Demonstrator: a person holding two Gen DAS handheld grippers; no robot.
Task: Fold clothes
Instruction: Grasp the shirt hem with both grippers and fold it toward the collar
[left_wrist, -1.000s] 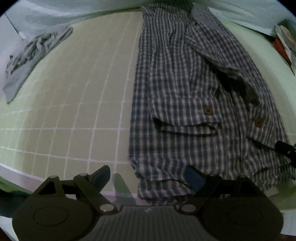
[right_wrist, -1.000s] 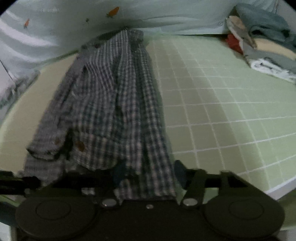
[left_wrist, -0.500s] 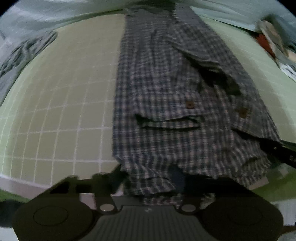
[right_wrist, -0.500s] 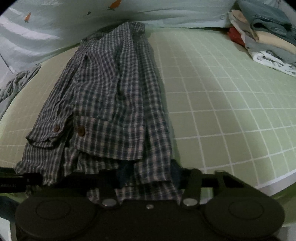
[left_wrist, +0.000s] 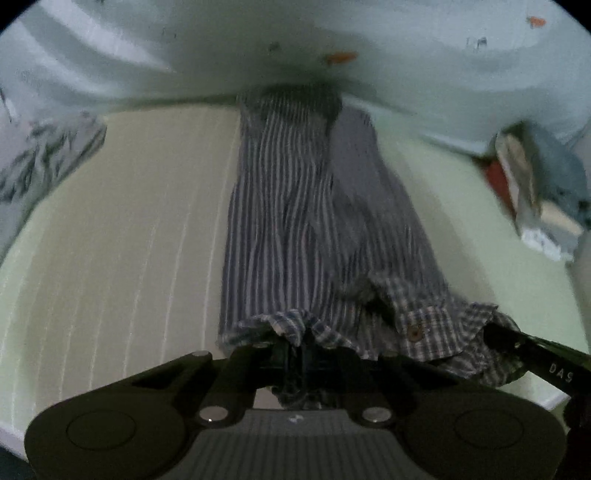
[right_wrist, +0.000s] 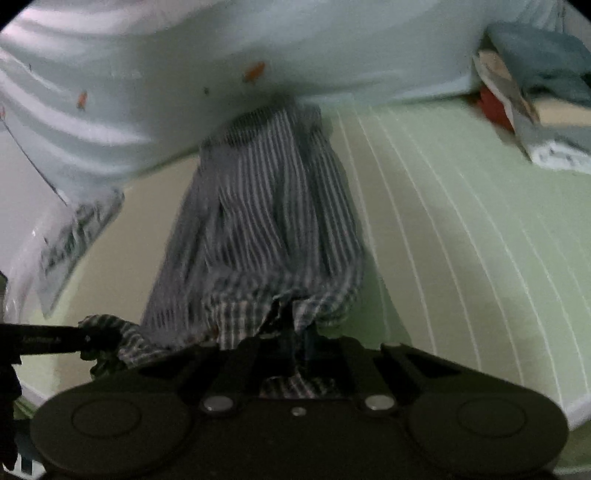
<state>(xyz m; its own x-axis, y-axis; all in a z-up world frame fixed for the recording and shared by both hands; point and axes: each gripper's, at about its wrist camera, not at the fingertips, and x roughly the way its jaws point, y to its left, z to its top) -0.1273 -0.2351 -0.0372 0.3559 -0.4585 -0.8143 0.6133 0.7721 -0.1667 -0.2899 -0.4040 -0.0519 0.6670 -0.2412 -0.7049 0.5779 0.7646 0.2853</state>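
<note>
1. Both views were pretty smeared, so the checks on the plaid shirt read as plain stripes further up. Its far end was lost in shadow under a pale blue sheet, and the near hem was partly hidden behind the gripper bodies.
2. The shirt lay on the green gridded bed surface, folded into a long narrow strip running straight away from both cameras, near end bunched and lifted.
3. It was blue-grey and white plaid, wrinkled, with a brown button showing near the hem.
4. The left hand-held gripper was pinched closed on the hem's left part; the right hand-held gripper was clamped on the hem's right part.
5. A stack of folded clothes sat far right, well apart; a grey patterned garment sat far left.
</note>
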